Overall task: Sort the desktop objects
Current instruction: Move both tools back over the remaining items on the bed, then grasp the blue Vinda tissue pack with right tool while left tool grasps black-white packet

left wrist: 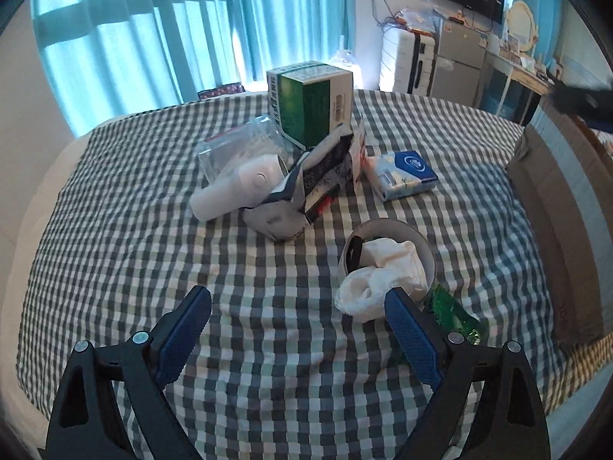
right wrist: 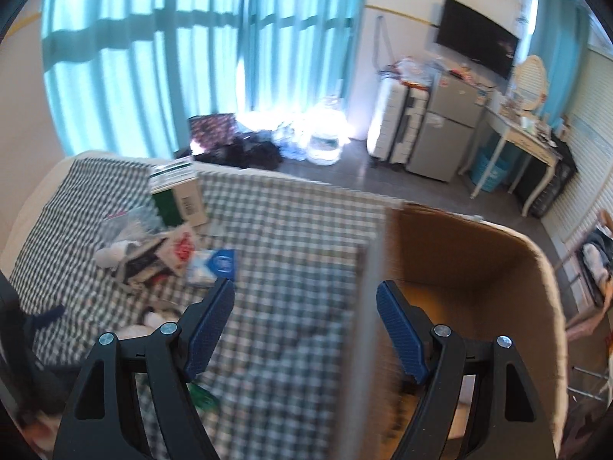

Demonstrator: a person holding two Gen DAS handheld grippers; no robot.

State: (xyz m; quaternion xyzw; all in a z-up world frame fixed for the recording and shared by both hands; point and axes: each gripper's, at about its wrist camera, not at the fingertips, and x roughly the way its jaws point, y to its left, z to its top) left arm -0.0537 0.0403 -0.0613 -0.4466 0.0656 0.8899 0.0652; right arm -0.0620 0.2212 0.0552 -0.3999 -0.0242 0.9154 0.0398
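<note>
Surface: checked cloth (left wrist: 115, 230) fills the middle of the frame.
Gripper: left gripper (left wrist: 299, 299) at the bottom, blue pads spread wide, nothing between them.
Centre pile: green box (left wrist: 310, 103) on top, clear tub (left wrist: 237, 145), white device (left wrist: 237, 188), torn packets (left wrist: 322, 176).
Right of pile: tissue pack (left wrist: 402, 174).
Lower right: tape roll (left wrist: 387, 253) with white cloth (left wrist: 379, 280) touching the right pad; green wrapper (left wrist: 456, 316) beside it.
Right edge: cardboard box (left wrist: 559, 207).

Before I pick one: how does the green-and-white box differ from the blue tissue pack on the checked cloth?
The green-and-white box stands upright and is the taller, rigid, with a barcode on its side; the blue tissue pack lies flat, smaller and soft-wrapped. The box sits at the far end against the clutter pile, while the tissue pack lies apart to the right. Both rest on the checked cloth, and no hand-held gripper touches either.
</note>
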